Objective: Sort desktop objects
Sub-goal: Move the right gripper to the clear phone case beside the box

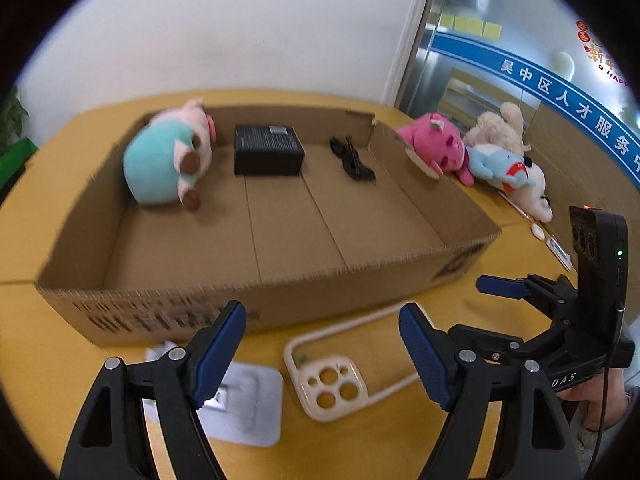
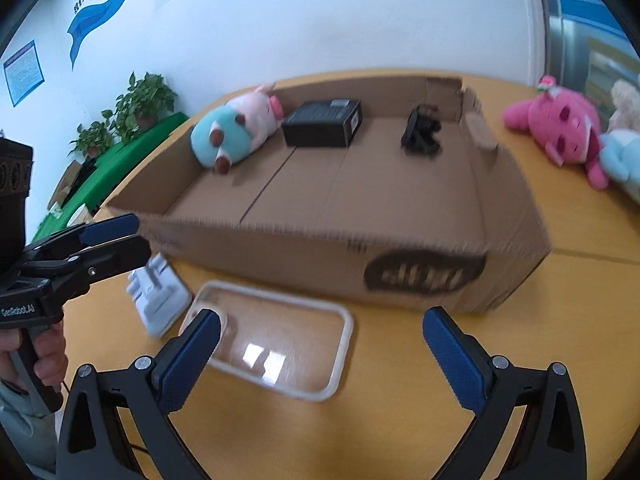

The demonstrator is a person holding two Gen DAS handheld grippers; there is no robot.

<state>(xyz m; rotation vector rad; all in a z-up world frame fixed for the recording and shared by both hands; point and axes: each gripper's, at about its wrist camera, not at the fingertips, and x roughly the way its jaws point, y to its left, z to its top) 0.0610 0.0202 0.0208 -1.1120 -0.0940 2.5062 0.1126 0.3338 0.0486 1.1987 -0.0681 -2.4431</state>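
Note:
A shallow cardboard box (image 1: 224, 296) (image 2: 304, 256) lies on the yellow table. Inside it are a teal-and-pink plush pig (image 1: 160, 164) (image 2: 228, 136), a black box (image 1: 268, 150) (image 2: 322, 122) and a small black clip-like object (image 1: 352, 158) (image 2: 420, 134). In front of the box lie a cream-rimmed clear phone case (image 1: 332, 386) (image 2: 276, 344) and a white blister pack (image 1: 244, 400) (image 2: 158, 296). My left gripper (image 1: 320, 356) hovers open over the phone case with nothing between its fingers. My right gripper (image 2: 324, 356) stands wide open above the case's right end, also empty.
Pink (image 1: 436, 144) (image 2: 560, 128), beige (image 1: 500, 128) and light-blue (image 1: 496, 166) plush toys lie on the table right of the box. Small white items (image 1: 558, 250) lie near the right edge. A hand (image 2: 44, 356) holds the left gripper. Potted plants (image 2: 132, 108) stand at the back left.

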